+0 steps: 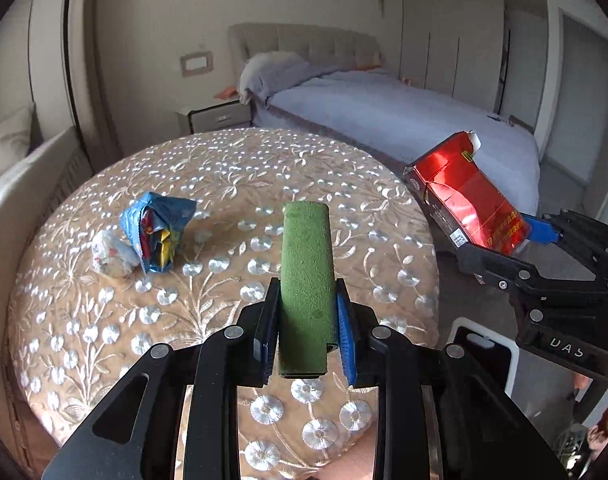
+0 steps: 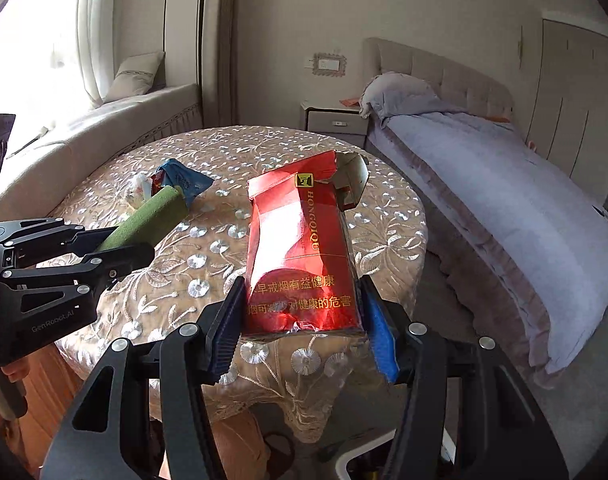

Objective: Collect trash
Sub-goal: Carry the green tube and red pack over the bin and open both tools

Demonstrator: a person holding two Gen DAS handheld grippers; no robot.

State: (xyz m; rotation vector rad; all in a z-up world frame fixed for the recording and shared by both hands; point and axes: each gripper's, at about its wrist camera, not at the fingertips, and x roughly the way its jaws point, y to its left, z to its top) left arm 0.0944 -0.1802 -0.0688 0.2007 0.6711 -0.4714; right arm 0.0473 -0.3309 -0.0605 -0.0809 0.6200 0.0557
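Observation:
My left gripper (image 1: 306, 344) is shut on a green fuzzy bar (image 1: 307, 280) and holds it above the round table (image 1: 223, 168); the bar also shows in the right wrist view (image 2: 147, 220). My right gripper (image 2: 299, 332) is shut on a crumpled red cigarette carton (image 2: 299, 256), held above the table's near right edge; the carton also shows in the left wrist view (image 1: 468, 196). On the table's left lie a crumpled blue wrapper (image 1: 155, 232) and a clear plastic wad (image 1: 111, 254), touching each other.
The table carries an embroidered beige cloth. A bed (image 1: 384, 120) with a grey cover stands behind and to the right, a nightstand (image 1: 215, 116) beside it. A cushioned window bench (image 2: 103, 120) runs along the left. A white-rimmed bin (image 1: 484, 352) stands below the table's right side.

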